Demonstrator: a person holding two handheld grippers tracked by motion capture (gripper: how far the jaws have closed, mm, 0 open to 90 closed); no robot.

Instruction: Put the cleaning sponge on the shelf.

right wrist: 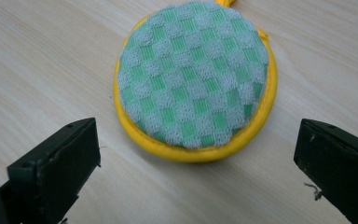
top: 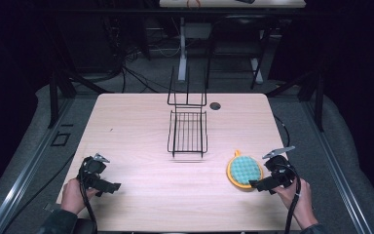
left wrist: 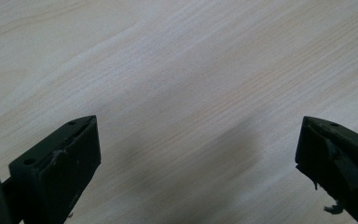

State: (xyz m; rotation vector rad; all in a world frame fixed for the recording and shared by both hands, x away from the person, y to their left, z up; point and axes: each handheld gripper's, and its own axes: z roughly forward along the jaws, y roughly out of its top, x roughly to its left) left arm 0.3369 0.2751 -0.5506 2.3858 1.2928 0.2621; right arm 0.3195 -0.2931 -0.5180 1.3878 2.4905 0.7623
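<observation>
The round green-and-white checked scrubbing pad with a yellow rim [right wrist: 193, 81] lies flat on the pale wooden table [top: 136, 122], towards the person's right front, just ahead of the right gripper [right wrist: 196, 154]. In the right gripper view the jaws are spread wide, one to each side of the near rim of the pad, and nothing is held between them; the pad is not yet touched. The step in hand is judged to be the approach for a grasp.

For a sound grip, the right gripper is best lowered until both jaws stand level with the yellow rim, then carried forward so that the rim is bracketed evenly. The pad looks soft, so it should be closed on at the stiffer yellow edge rather than on the checked face. A shallow bite may let it slip when lifted.

The left gripper [left wrist: 198, 154] is held over bare table at the left front, its jaws wide apart and empty. The black wire rack [top: 188, 131] stands mid-table, well apart from the pad.
</observation>
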